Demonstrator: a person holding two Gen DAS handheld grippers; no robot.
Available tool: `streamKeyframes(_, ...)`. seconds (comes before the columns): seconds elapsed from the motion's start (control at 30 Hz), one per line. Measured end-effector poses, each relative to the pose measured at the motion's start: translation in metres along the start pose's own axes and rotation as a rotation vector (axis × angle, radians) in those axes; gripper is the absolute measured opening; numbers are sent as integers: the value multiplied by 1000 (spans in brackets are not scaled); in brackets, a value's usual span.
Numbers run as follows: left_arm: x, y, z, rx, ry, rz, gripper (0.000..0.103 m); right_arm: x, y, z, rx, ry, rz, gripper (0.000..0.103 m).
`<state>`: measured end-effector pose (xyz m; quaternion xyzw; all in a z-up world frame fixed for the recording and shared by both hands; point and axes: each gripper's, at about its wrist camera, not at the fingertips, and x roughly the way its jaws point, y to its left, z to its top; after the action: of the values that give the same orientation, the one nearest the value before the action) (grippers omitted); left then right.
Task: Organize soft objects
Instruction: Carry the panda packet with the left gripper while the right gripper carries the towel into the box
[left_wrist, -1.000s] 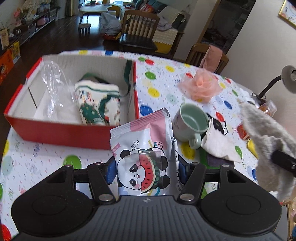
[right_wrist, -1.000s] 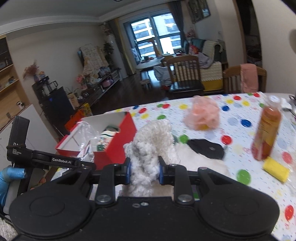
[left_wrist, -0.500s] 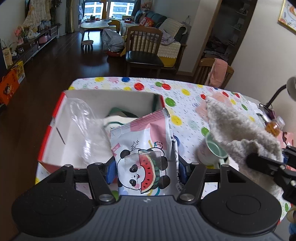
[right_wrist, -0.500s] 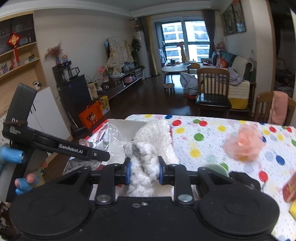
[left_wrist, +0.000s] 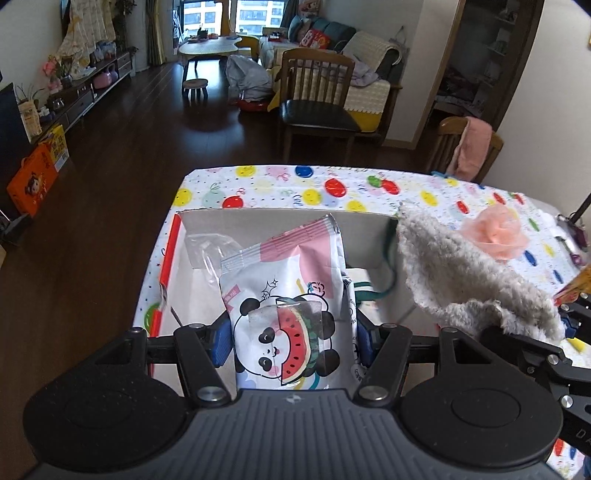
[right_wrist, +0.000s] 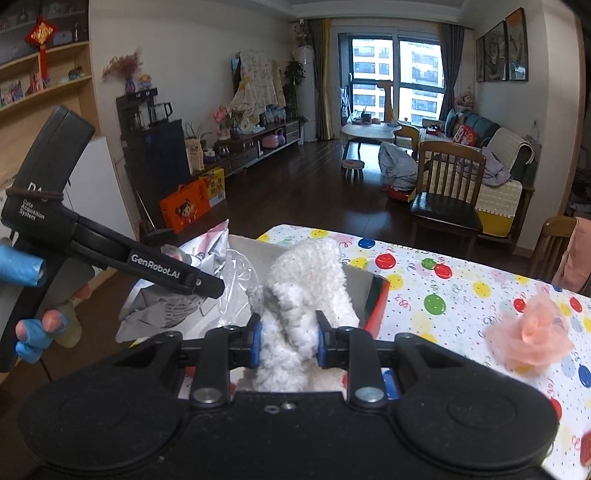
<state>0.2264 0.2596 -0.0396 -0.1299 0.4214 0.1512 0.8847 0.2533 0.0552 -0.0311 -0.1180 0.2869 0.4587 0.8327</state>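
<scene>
Two carried things are hanging over one red box (left_wrist: 168, 254) on the spotted surface (left_wrist: 325, 186). Through the left wrist camera, the left tongs (left_wrist: 291, 341) are clamping a panda-print pouch (left_wrist: 288, 295) by its lower part, its long axis standing up and away from the fingers, with the box's open white floor lying directly ahead and beneath it; a clear plastic bag (left_wrist: 207, 247) is sitting in the far left corner, and the fluffy grey cloth (left_wrist: 465, 280) is crossing in from the right over the box's right wall. Through the right wrist camera, the right tongs (right_wrist: 288, 339) are squeezing that fluffy cloth (right_wrist: 306, 288) mid-length, its free end flopping forward above the box's far corner, while the left tool's body (right_wrist: 122, 258) is reaching in from the left, closer to the box's middle. Judging by this, the left hand is the better placed to release first.
</scene>
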Motion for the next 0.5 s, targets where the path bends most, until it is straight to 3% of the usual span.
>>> streamKeyframes(0.5,76,25,16,40,82,68,62,93,26,-6,-107,130,-57,25)
